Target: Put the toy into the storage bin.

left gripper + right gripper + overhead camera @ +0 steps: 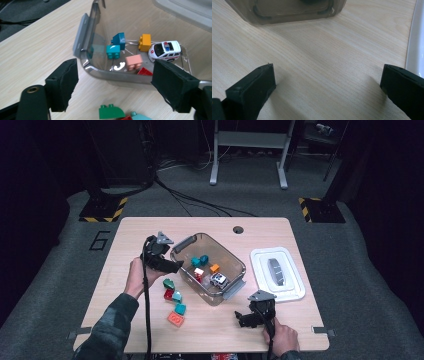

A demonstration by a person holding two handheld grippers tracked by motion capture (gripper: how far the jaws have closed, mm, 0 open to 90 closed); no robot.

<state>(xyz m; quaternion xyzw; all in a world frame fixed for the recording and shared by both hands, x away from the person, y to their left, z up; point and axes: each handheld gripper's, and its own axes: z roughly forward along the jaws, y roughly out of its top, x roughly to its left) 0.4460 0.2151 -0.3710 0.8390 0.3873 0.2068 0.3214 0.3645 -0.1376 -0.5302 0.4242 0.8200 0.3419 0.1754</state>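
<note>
Bricks lie in two groups on your table [280,330]: some sit inside the clear bin [186,270] at the centre, with a toy police car [165,50], and a loose cluster rests on the wood at about 7 o'clock from the bin. In the bin you have two teal bricks [113,51], an orange brick [145,42], a pink brick [133,62] and a red piece [144,72]. Outside, a green brick [111,112] lies nearest the bin wall, and an orange-red brick [175,319] lies farthest from it. Your left gripper [115,87] hovers just at 9 o'clock of the bin, above the loose cluster, released with nothing between its pads. Your right gripper [327,87] rests low over bare wood at 5 o'clock from the bin, jaws spread wide and empty, with the white lid [299,292] just beside it.
</note>
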